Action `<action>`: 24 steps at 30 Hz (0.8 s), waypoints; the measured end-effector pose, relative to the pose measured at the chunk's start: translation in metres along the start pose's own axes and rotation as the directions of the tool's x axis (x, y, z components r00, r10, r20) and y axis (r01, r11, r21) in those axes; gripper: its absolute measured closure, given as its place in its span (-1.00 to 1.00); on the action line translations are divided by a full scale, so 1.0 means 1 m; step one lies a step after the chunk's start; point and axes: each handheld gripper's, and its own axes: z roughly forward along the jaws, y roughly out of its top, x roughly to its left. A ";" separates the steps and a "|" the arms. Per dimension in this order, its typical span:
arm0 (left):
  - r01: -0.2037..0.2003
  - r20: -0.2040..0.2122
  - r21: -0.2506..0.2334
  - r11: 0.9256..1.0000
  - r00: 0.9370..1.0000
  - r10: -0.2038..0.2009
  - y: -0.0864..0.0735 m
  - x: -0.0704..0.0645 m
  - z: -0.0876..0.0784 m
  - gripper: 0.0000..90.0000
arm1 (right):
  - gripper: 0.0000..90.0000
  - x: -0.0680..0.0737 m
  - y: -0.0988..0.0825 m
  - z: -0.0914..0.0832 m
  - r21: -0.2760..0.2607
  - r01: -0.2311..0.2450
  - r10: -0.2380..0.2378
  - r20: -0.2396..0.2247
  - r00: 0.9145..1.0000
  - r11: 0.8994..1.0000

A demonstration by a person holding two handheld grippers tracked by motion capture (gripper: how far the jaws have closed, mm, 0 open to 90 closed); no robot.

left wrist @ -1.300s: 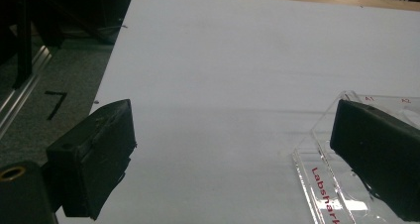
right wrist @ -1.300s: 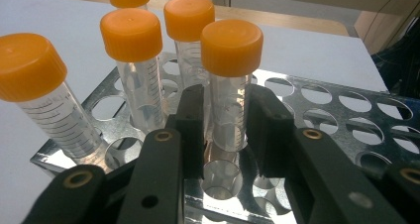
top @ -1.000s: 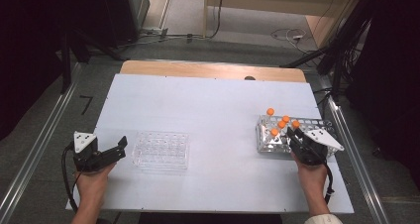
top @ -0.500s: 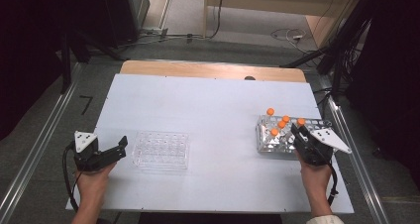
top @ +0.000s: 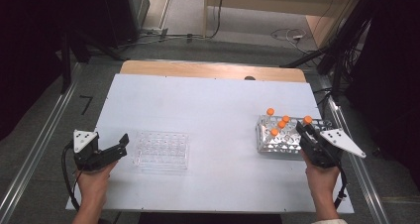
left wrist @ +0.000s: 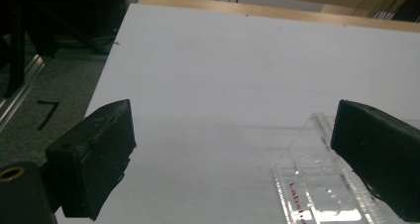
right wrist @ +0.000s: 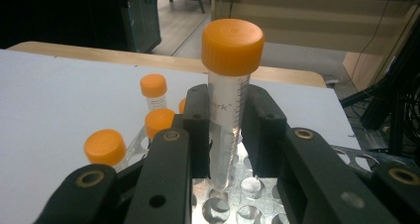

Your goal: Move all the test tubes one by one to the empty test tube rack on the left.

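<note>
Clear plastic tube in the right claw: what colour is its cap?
Orange; clearest in the right gripper view.

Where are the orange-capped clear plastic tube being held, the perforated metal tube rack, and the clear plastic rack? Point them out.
orange-capped clear plastic tube (right wrist: 229, 110): right gripper view, graduated wall.
perforated metal tube rack (top: 277, 145): high view, front side.
clear plastic rack (top: 161, 148): high view, top grid.

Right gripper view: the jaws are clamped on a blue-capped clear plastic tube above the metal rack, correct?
Not quite: the cap is orange, not blue. The right gripper view shows the right gripper clamped on an orange-capped clear plastic tube above the perforated metal rack.
</note>
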 end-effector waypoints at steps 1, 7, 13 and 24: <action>-0.008 0.016 -0.014 1.000 1.000 0.008 0.003 -0.004 -0.002 -0.91 | 0.58 0.001 0.000 -0.002 0.004 0.007 -0.007 -0.002 1.000 1.000; -0.038 0.054 -0.026 0.999 0.998 0.039 0.011 -0.016 -0.008 -0.91 | 0.58 0.008 -0.002 -0.015 0.033 0.020 -0.019 -0.032 0.999 0.999; -0.049 0.153 -0.017 0.999 0.987 0.051 0.019 -0.031 -0.012 -0.91 | 0.58 0.020 -0.002 -0.026 0.056 0.033 -0.028 -0.086 0.996 0.998; -0.119 0.207 -0.038 0.992 0.970 0.125 0.025 -0.055 -0.016 -0.91 | 0.58 0.057 -0.007 -0.026 0.084 0.109 -0.090 -0.205 0.975 0.990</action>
